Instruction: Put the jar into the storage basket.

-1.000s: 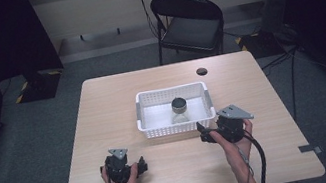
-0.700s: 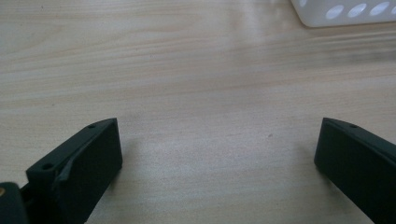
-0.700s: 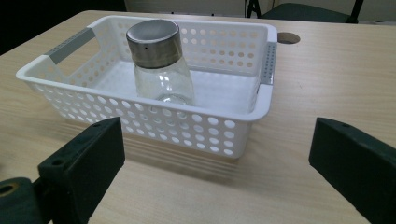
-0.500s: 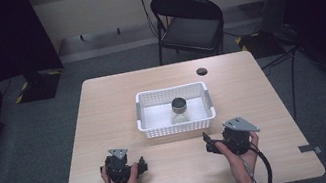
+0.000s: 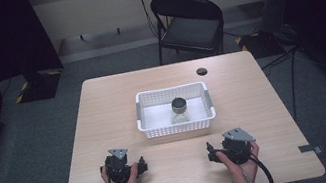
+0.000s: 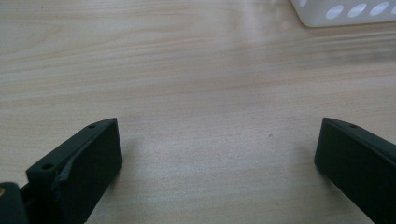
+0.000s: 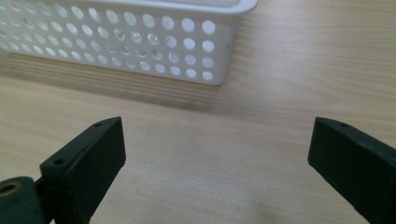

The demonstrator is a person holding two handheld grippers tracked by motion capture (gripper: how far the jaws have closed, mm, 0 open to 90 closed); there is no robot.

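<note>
A: Where are the two hand-held grippers?
B: Both rest low at the near edge of the wooden worktop (image 5: 103,112). The left hand-held gripper (image 5: 139,165) sits near the left corner, the right hand-held gripper (image 5: 210,150) towards the right, well apart from each other.
A: Jaws?
B: Spread wide on both, with nothing between them but bare wood, as each gripper view shows.
A: And the basket?
B: The white perforated basket (image 5: 177,128) stands at the middle of the worktop, beyond both grippers. In the right gripper view its holed wall is near, ahead and to the left.
A: Anything in it?
B: A clear jar with a dark lid (image 5: 180,109), upright, right of centre in the basket.
A: Anything else?
B: A small dark round disc (image 5: 201,71) lies near the far edge, and a black folding chair (image 5: 188,26) stands behind the worktop.
</note>
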